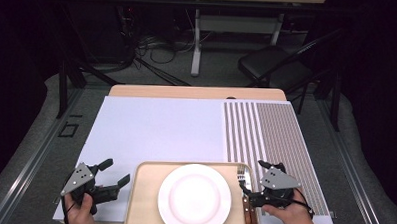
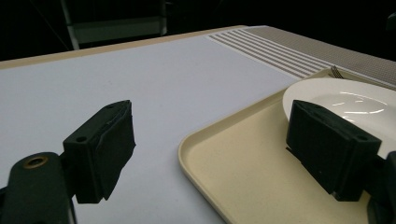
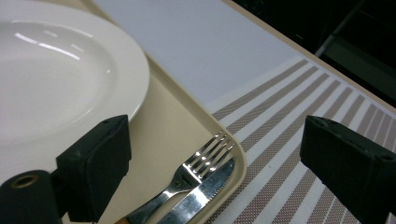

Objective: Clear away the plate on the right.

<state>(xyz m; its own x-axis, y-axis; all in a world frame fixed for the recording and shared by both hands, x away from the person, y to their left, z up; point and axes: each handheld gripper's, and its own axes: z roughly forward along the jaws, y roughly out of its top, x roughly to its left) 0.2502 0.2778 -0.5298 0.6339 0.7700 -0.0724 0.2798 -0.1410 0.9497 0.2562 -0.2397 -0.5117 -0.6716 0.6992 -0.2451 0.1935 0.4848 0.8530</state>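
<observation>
A beige tray (image 1: 143, 190) lies at the table's near edge with a white plate (image 1: 194, 197) in its middle. A fork (image 1: 241, 172) and a brown-handled knife (image 1: 250, 216) lie side by side along the tray's right rim. My left gripper (image 1: 117, 170) stands open just left of the tray, nothing between its jaws; in the left gripper view (image 2: 210, 140) the tray's corner (image 2: 233, 172) and the plate (image 2: 355, 100) lie ahead. My right gripper (image 1: 251, 174) is open over the tray's right edge; its own view (image 3: 219, 154) looks down on the fork (image 3: 205, 161) and knife (image 3: 205, 193), untouched.
A white mat (image 1: 156, 130) covers the table's left and middle, and a brown-striped placemat (image 1: 275, 134) its right side. A black chair (image 1: 273, 64) and a desk frame (image 1: 196, 47) stand on the floor beyond the table.
</observation>
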